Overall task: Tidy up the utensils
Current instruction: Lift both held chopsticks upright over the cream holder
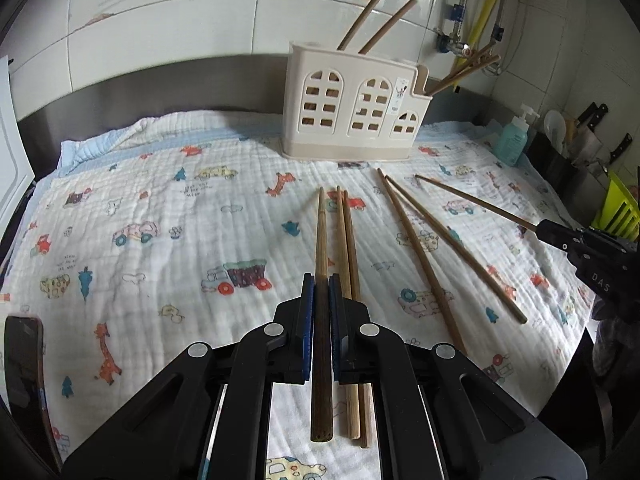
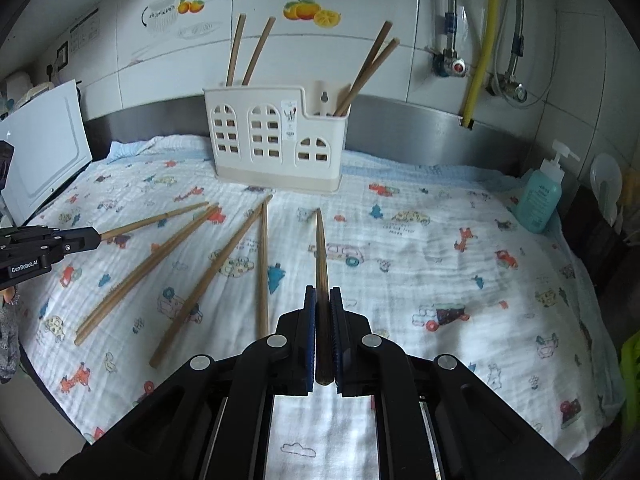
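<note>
A cream utensil holder [image 1: 352,108] [image 2: 276,136] with arched cut-outs stands at the back of the cloth, with wooden chopsticks upright in it. My left gripper [image 1: 321,280] is shut on a dark wooden chopstick [image 1: 320,240], held lengthwise above the cloth. Two chopsticks [image 1: 347,240] lie just right of it, two more [image 1: 424,248] farther right. My right gripper [image 2: 322,292] is shut on another chopstick [image 2: 321,248], pointing toward the holder. Several loose chopsticks [image 2: 208,272] lie to its left. Each gripper shows in the other's view, holding its stick [image 1: 592,252] [image 2: 36,244].
A printed cloth [image 1: 160,220] [image 2: 440,248] covers the counter. A teal pump bottle [image 1: 514,140] [image 2: 540,196] stands at the right, with knives and a green rack [image 1: 618,208] beyond. A phone [image 1: 24,368] lies at front left. A white board [image 2: 44,148] leans at left.
</note>
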A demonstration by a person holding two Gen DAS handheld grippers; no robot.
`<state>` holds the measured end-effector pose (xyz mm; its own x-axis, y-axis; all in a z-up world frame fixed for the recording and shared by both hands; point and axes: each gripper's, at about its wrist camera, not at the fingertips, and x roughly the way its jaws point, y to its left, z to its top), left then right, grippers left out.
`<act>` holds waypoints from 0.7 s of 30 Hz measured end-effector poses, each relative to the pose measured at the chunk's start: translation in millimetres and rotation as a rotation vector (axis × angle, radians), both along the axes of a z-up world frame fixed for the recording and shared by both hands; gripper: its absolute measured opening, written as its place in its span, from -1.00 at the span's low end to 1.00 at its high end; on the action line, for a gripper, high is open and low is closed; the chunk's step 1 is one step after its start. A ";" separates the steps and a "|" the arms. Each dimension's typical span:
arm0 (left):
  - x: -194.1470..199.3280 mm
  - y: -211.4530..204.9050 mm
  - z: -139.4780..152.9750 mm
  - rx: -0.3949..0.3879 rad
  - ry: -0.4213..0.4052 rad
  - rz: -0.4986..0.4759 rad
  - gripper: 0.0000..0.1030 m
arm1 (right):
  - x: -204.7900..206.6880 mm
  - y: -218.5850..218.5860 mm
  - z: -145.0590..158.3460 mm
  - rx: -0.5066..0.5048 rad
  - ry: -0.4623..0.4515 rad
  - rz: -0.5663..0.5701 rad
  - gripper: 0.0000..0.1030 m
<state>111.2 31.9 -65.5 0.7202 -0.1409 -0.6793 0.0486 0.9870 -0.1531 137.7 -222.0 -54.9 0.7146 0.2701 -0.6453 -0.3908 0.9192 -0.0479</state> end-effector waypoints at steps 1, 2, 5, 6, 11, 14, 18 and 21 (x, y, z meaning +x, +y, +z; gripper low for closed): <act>0.2 -0.2 4.8 0.004 -0.015 -0.002 -0.89 | 0.7 -0.1 6.2 0.004 -0.015 0.001 -0.87; 1.4 1.2 9.6 0.006 -0.028 0.000 -0.89 | 2.0 0.4 13.1 0.009 -0.031 0.003 -0.87; 4.9 4.6 22.7 -0.003 -0.061 -0.002 -0.89 | 7.5 0.7 32.6 0.037 -0.059 0.016 -0.87; 6.8 6.4 27.6 -0.001 -0.071 -0.003 -0.89 | 10.0 0.7 38.8 0.044 -0.064 0.021 -0.87; 17.3 10.3 50.7 -0.005 -0.101 -0.032 -0.89 | 25.1 1.5 75.0 0.090 -0.085 0.048 -0.87; 25.0 11.2 63.7 0.018 -0.122 -0.033 -0.89 | 34.6 2.5 100.0 0.107 -0.095 0.067 -0.87; 37.0 16.7 80.2 0.028 -0.143 -0.027 -0.89 | 47.9 4.5 134.5 0.104 -0.123 0.091 -0.87; 46.3 19.6 90.5 0.038 -0.157 -0.025 -0.89 | 58.8 6.4 159.3 0.122 -0.137 0.116 -0.87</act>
